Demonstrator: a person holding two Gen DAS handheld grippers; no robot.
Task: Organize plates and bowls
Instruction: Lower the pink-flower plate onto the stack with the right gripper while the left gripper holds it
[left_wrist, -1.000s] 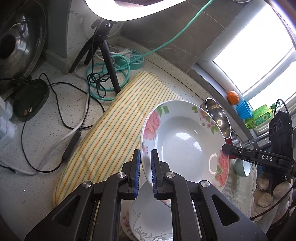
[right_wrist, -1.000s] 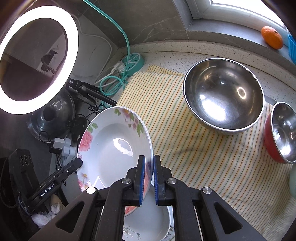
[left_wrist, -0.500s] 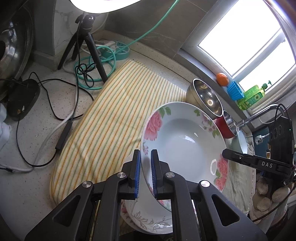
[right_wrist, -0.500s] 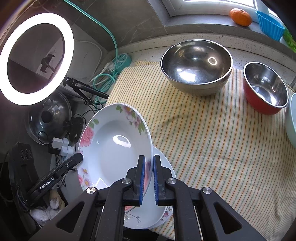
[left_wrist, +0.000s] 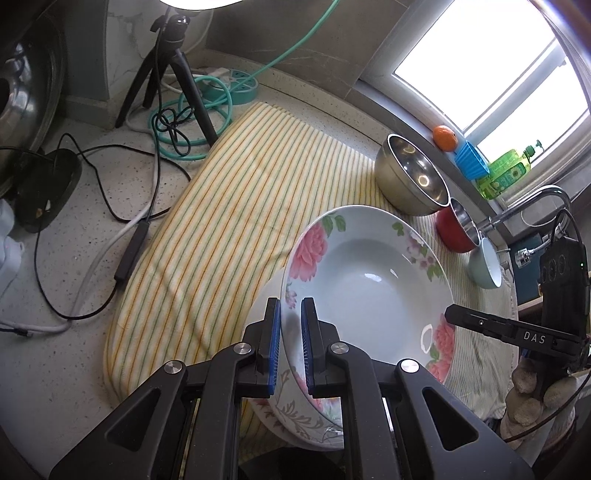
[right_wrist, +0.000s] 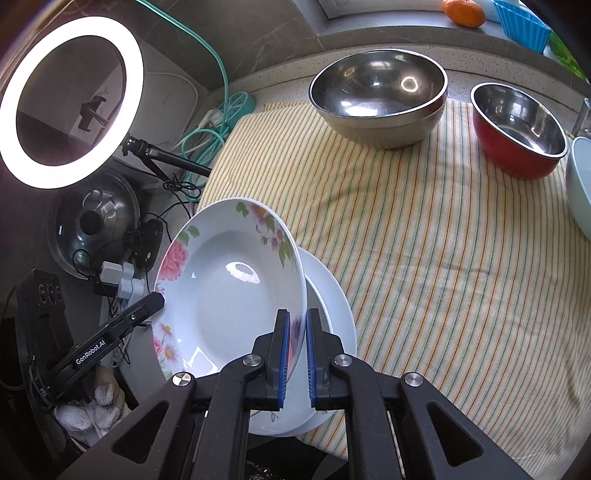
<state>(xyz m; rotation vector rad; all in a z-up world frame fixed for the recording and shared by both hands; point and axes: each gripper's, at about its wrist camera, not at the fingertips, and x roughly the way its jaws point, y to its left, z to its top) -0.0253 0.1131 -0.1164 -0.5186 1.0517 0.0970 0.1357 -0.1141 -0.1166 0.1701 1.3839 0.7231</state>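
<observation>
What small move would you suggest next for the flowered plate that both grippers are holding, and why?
Probably lower it level onto the plate beneath. The flowered plate hangs tilted just above it, its rim pinched by the left gripper and the right gripper.

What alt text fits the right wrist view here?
The right gripper is shut on the rim of a floral plate, tilted over another plate on a striped cloth. A steel bowl and red bowl stand beyond, a ring light left.
</observation>
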